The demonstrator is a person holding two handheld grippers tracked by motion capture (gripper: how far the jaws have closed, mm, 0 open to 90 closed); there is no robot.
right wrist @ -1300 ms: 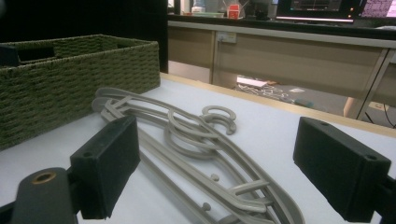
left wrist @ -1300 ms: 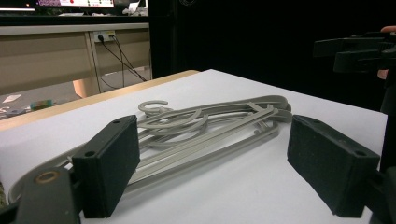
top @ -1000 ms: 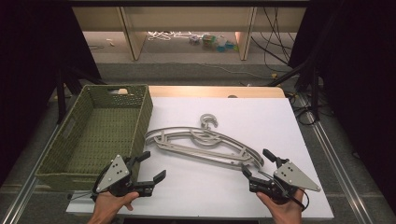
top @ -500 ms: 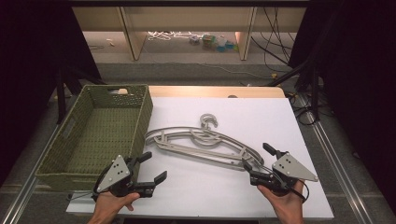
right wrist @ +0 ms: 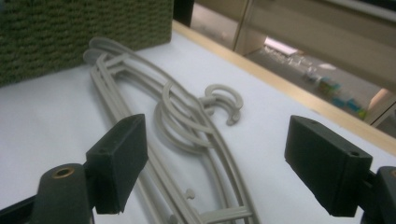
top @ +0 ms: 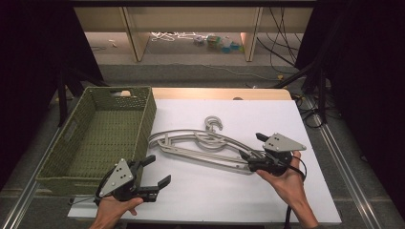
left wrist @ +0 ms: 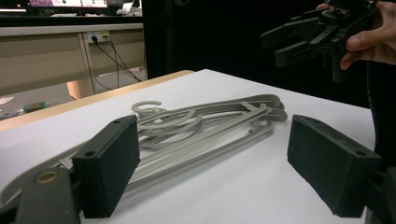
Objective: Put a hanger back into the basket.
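A stack of grey plastic hangers (top: 200, 145) lies on the white table top (top: 286, 119), hooks pointing to the far side. My right gripper (top: 251, 146) hovers over the stack's right end. It is open, and its jaws have just been closing a little with nothing between the pads. In the right gripper view the hangers (right wrist: 187, 121) lie below and ahead of the wide-apart jaws. My left gripper (top: 158, 169) rests open near the front edge, pointing at the hangers (left wrist: 205, 126). In its view the right gripper (left wrist: 285, 42) hangs raised at the upper right.
A green woven basket (top: 62, 143) stands at the table's left, close to the hangers' left end, and shows as a wall (right wrist: 70, 32) in the right gripper view. A wooden strip (top: 215, 93) borders the table's far edge. Shelves and cables lie beyond.
My right gripper has moved forward and left from the front right corner to the hangers' right end, rising a little. The left gripper and the hangers have stayed put.
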